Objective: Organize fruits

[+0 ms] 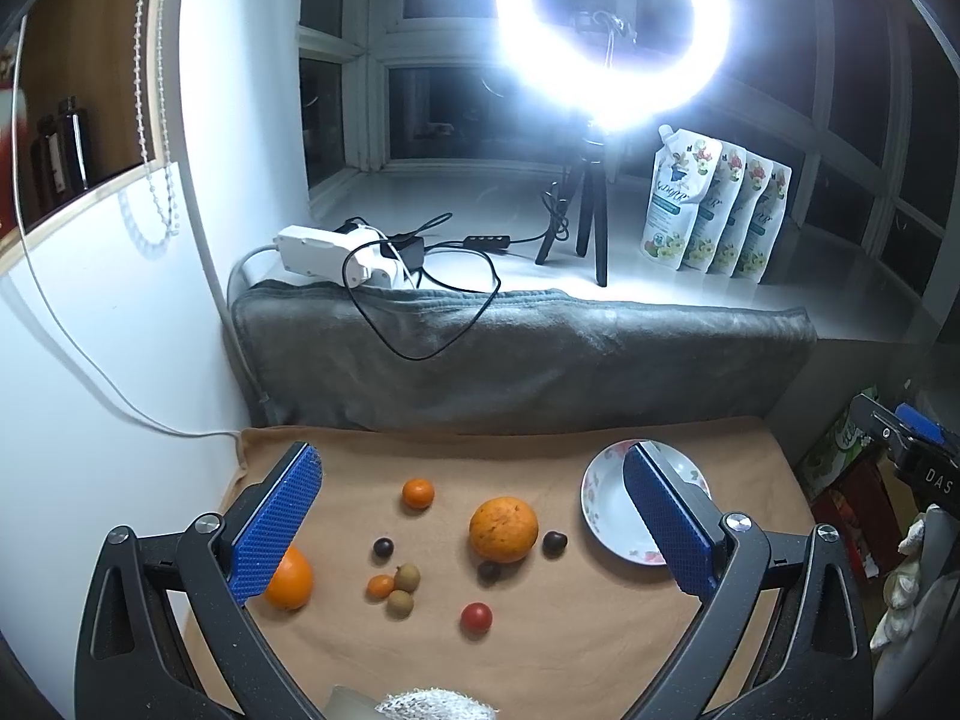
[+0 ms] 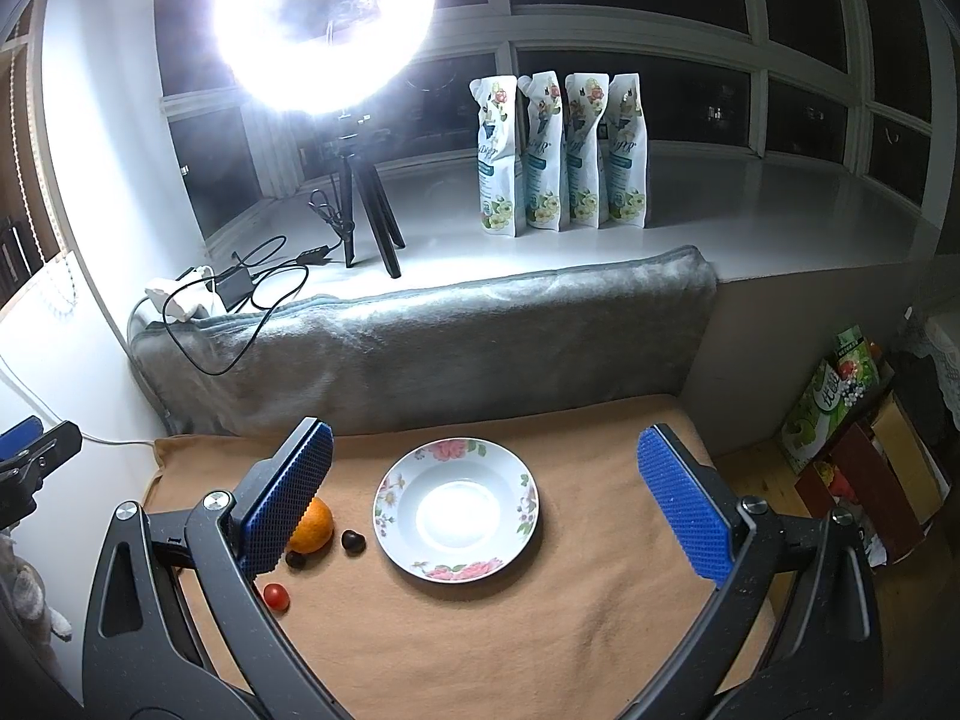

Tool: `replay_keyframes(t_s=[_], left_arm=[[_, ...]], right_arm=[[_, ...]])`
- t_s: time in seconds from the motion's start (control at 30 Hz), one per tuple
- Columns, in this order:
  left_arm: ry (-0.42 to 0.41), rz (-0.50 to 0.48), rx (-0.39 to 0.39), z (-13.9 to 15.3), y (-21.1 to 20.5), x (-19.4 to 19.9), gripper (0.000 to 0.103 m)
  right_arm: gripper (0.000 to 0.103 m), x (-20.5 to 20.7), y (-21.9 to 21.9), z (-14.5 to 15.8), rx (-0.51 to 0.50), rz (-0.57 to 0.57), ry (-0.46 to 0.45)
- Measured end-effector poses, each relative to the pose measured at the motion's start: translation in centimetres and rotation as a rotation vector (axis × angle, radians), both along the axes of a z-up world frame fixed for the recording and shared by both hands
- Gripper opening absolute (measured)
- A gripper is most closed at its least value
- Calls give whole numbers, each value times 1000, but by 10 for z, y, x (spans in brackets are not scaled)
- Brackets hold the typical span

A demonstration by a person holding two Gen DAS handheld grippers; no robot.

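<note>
Both claws wide, empty: left claw (image 1: pixel 471 531) over scattered fruits, right claw (image 2: pixel 483 501) over plate (image 2: pixel 456 510), rim up.

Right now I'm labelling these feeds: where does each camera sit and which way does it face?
Left wrist: on the left gripper, open, looking over scattered fruit toward the ring light.
Right wrist: on the right gripper, open, above the empty plate; facing the same window.
Both show the plate, large orange, cherry tomato, pouches.
</note>
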State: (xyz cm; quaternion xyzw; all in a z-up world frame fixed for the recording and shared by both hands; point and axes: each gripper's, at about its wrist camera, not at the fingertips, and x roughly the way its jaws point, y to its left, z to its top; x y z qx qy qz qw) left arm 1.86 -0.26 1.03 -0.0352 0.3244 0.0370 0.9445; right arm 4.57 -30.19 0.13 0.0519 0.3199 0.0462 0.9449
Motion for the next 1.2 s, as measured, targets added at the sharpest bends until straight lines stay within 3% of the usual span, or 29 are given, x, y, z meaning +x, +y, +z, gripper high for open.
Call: replay_keyframes(t_s=[0.73, 1.2], left_arm=[[32, 17, -16, -15, 10, 14, 101], [130, 114, -27, -51, 51, 10, 101]], right_arm=[[103, 19, 12, -9, -3, 38, 49], [103, 42, 38, -37, 33, 167, 144]])
